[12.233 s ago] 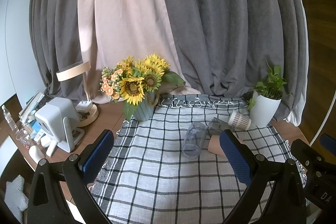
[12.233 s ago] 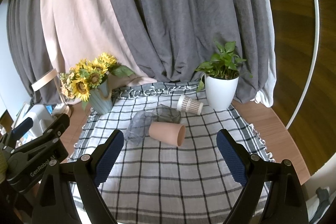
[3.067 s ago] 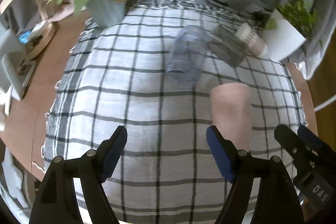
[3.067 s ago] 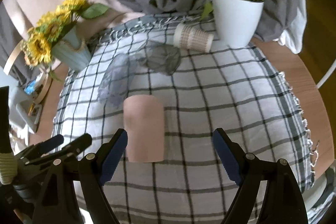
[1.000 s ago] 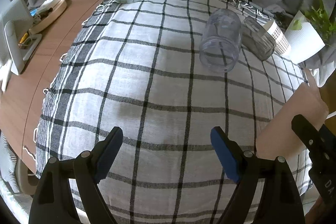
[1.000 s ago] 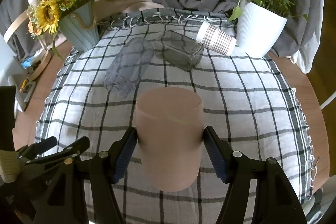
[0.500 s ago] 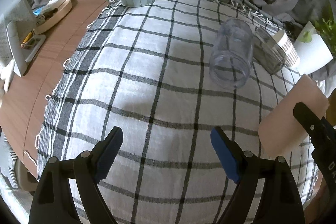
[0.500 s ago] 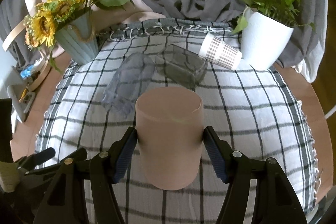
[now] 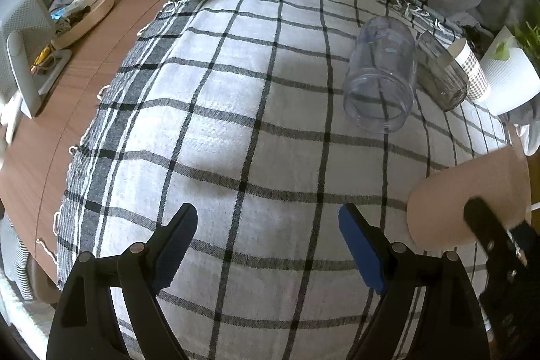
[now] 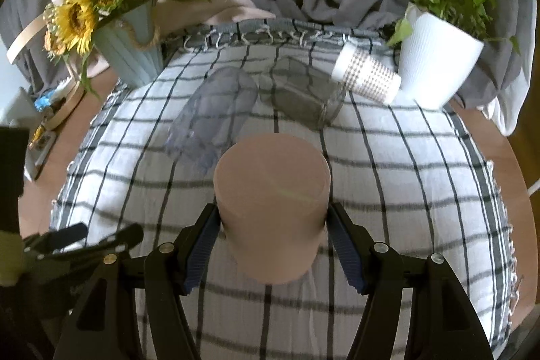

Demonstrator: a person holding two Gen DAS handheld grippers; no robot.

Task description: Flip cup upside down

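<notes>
My right gripper (image 10: 272,243) is shut on a plain pink cup (image 10: 271,201), its blue pads against the cup's two sides. The cup is lifted above the checked cloth (image 10: 405,191), its closed base toward the camera. In the left wrist view the same cup (image 9: 472,198) hangs at the right edge with the right gripper's black finger across it. My left gripper (image 9: 268,245) is open and empty, low over the cloth's front left part.
A clear plastic jar (image 9: 379,75), a dark glass (image 9: 440,73) and a dotted paper cup (image 10: 366,78) lie on their sides at the back. A sunflower vase (image 10: 130,53) stands back left, a white plant pot (image 10: 438,63) back right. Wooden tabletop (image 9: 60,130) with devices lies left.
The right gripper closed on the pink cup, lifted it off the cloth and has been tilting it. The left gripper stayed open and shifted slightly left and closer to the cloth.
</notes>
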